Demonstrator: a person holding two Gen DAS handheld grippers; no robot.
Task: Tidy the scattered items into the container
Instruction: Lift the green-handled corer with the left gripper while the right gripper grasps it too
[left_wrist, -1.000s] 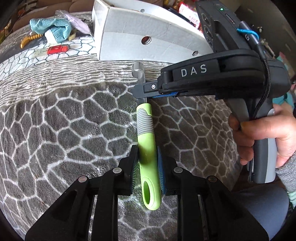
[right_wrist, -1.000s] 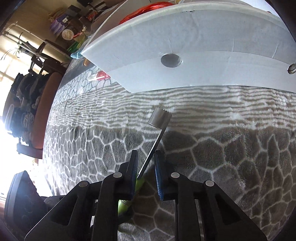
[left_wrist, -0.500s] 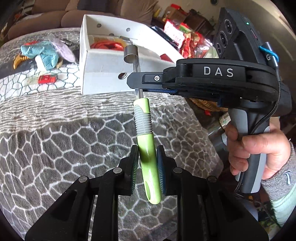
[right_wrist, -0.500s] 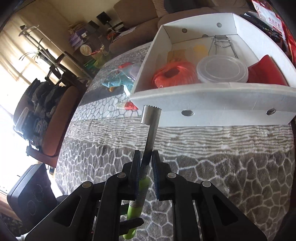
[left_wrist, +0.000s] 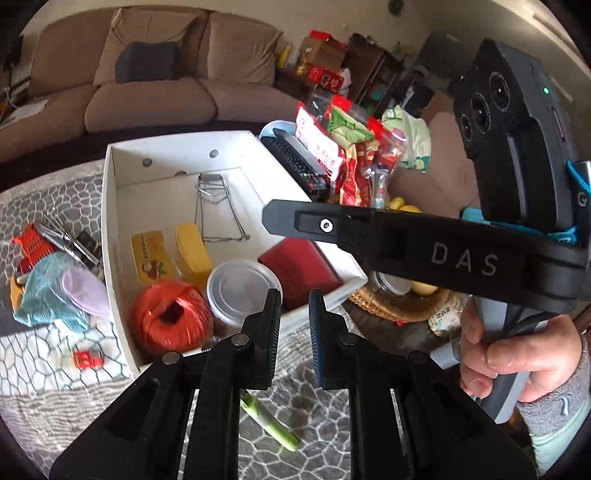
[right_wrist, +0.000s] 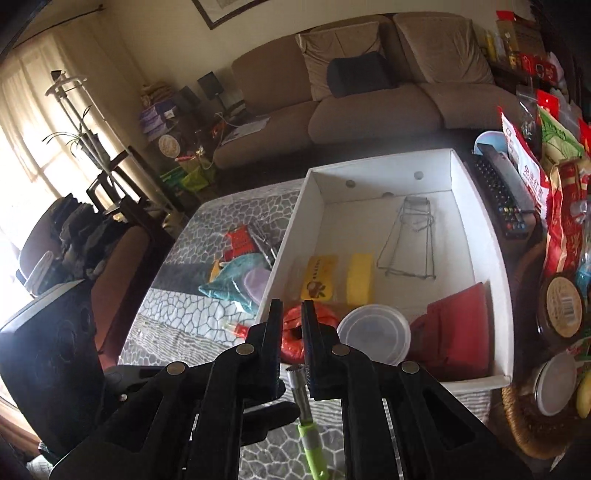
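- The box (right_wrist: 498, 280) sits on the blanket-covered counter (right_wrist: 177, 295), with the sofa (right_wrist: 369, 99) behind it.
- In the box: the twine spool (left_wrist: 166, 321) at the near left corner, the lidded tub (left_wrist: 242, 286) just right of it, the pouch (left_wrist: 299, 266) further right against the right wall.
- Behind the spool lie two packets (left_wrist: 147, 256) side by side; the wire rack (left_wrist: 218, 210) lies behind those (toward the far wall).
- Left of the box, on the counter: a cloth (left_wrist: 40, 291), a small tube (left_wrist: 86, 359) nearer the viewer.
- Right of the box: a remote (right_wrist: 502, 192), snack bags (left_wrist: 343, 147), a basket (left_wrist: 399, 302).
- The corer (left_wrist: 269, 421) lies on the counter before the box, under the left claw (left_wrist: 293, 332); the right claw (right_wrist: 291, 332) is above its head.
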